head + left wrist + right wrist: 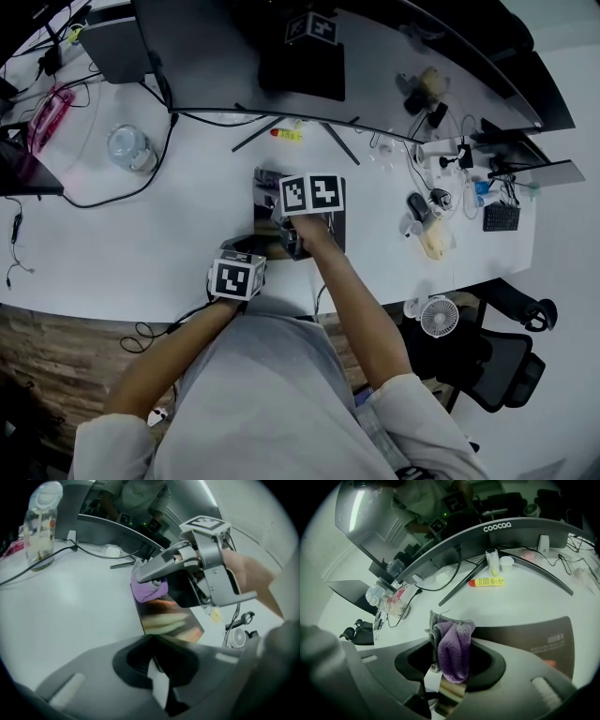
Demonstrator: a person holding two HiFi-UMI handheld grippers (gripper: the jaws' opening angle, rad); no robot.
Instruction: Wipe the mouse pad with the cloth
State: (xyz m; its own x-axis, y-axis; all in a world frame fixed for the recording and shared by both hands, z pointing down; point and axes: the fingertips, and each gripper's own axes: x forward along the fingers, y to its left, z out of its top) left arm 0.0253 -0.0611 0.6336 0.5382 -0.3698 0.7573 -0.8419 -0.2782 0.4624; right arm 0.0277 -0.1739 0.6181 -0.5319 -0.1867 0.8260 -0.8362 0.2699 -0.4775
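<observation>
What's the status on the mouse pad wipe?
Right gripper shut on purple cloth, over mouse pad. Left gripper fingers together at pad's near edge. Yellow tube beyond pad, not touching.

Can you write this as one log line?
right tool: shut on cloth | cloth: on mouse pad | left tool: shut, beside mouse pad

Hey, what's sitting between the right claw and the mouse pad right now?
The purple cloth, pinched in the right claw, bunches down toward the mouse pad; nothing else lies there. The right gripper view shows it.
</observation>
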